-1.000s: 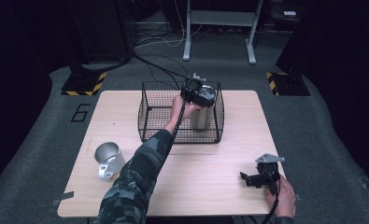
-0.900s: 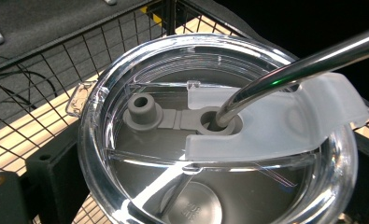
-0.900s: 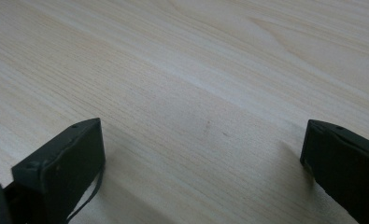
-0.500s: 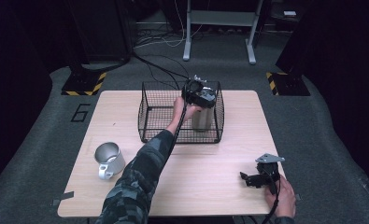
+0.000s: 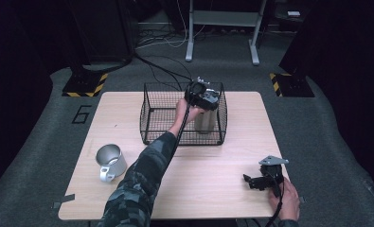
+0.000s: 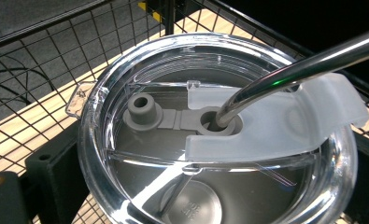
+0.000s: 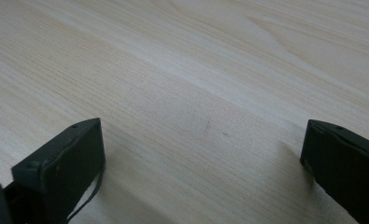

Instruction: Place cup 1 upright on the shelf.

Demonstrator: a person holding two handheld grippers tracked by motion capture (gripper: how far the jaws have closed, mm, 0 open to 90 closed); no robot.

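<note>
Up in the wire basket (image 5: 158, 120), the left gripper (image 5: 202, 97) sits over a steel tumbler (image 5: 204, 120) standing in the basket's right half, close to the right wall. From the left gripper view its fingers flank the tumbler's clear lid (image 6: 126, 93), one black finger (image 6: 51, 172) at the lower left just beside the rim; whether they actually clamp it I cannot tell. A metal straw (image 6: 303, 60) leans out through the lid toward the upper right. The basket's left half lies open. Near the desk's (image 5: 213, 189) front right edge the right gripper (image 5: 262, 179) rests low, its fingers (image 7: 60, 163) spread wide with bare wood between them. A metal mug (image 5: 110, 160) stands well apart at front left.
</note>
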